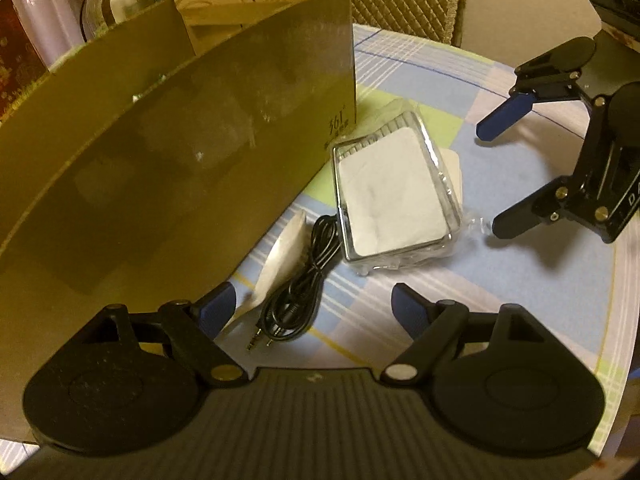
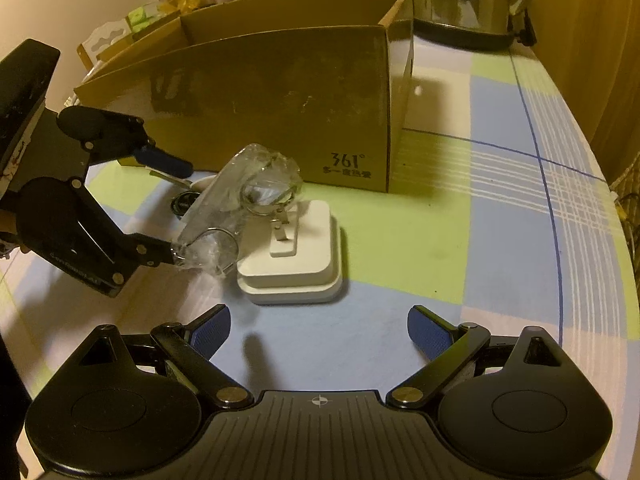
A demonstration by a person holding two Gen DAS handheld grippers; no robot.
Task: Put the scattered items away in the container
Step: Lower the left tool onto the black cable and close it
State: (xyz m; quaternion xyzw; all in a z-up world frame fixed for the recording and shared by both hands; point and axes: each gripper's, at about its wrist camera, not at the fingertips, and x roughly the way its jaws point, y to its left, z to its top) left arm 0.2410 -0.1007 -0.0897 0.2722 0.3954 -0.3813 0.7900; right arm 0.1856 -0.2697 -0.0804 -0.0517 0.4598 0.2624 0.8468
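Left wrist cam looks steeply down along its fingers, close over the tablecloth, cardboard box filling its left side. Right wrist cam also tilted down, a bit farther back, facing the same box front-on. Both share box, clear packet, and each sees the other gripper.

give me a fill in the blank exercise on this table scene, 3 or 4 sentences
1. The coiled cable beside the cardboard box is ____ in colour.
2. The number printed on the box's corner is ____.
3. Behind the box stands a shiny metal ____.
4. Both the left gripper and the right gripper have their jaws ____, with nothing between them.

Missing words: black; 361; kettle; open
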